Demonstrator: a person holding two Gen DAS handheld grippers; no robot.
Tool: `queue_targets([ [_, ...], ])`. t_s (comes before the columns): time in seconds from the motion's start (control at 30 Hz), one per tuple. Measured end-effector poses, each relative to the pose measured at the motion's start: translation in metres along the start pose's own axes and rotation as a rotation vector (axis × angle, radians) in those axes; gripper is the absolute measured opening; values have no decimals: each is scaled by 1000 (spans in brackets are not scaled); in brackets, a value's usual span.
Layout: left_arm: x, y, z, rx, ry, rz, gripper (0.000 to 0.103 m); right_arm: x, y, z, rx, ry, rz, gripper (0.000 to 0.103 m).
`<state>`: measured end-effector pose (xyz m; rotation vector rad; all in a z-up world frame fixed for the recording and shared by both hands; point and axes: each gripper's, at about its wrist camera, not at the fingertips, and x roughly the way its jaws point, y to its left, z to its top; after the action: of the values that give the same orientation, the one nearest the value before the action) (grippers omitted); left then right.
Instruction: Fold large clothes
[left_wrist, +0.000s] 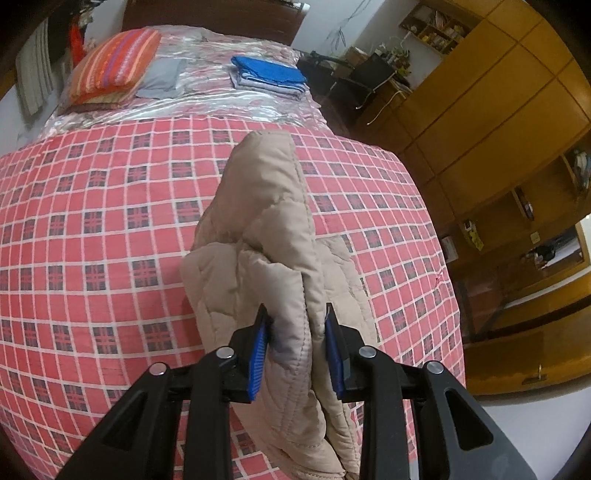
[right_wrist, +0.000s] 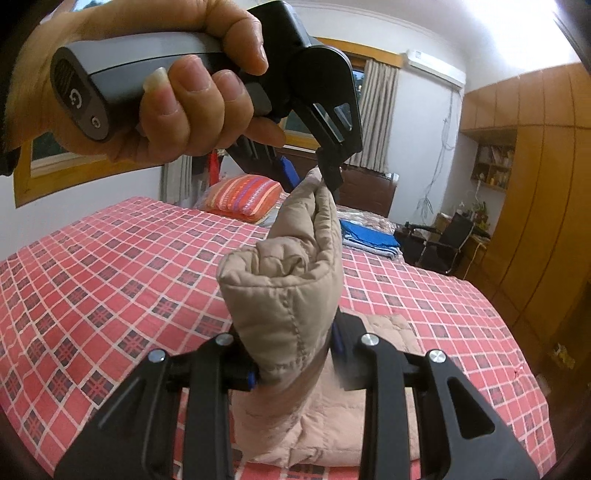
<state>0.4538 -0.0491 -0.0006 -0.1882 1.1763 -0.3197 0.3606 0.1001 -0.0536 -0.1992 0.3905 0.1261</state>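
A beige quilted jacket (left_wrist: 273, 251) is held up over the bed's red checked cover (left_wrist: 92, 229). My left gripper (left_wrist: 297, 354) is shut on a thick fold of it, blue pads (left_wrist: 258, 358) pressing each side. In the right wrist view my right gripper (right_wrist: 295, 365) is shut on another bunched part of the jacket (right_wrist: 284, 295). The left gripper (right_wrist: 314, 173), held by a hand (right_wrist: 166, 92), pinches the jacket's upper end above it. The rest of the jacket (right_wrist: 373, 398) lies on the cover below.
A striped orange pillow (left_wrist: 114, 66) and a grey pillow (left_wrist: 162, 79) lie at the bed's head. Folded blue clothes (left_wrist: 269, 75) are stacked there too. Wooden wardrobes (left_wrist: 498, 122) stand along the right, and a black chair (right_wrist: 443, 240) stands beyond the bed.
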Motion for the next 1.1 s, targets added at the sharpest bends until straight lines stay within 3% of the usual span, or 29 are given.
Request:
queue_targets([
  [0.5,63,-75,1,80,69,46,29,1,-58,-39,135,44,-20,29],
  [0.87,131,-103,0,113,133,79,29,18,-91,-72,229,101,-25,29],
  [1.1,174,-106,-6,119,150,93,29,31,-113,-96,321,153,19,29],
])
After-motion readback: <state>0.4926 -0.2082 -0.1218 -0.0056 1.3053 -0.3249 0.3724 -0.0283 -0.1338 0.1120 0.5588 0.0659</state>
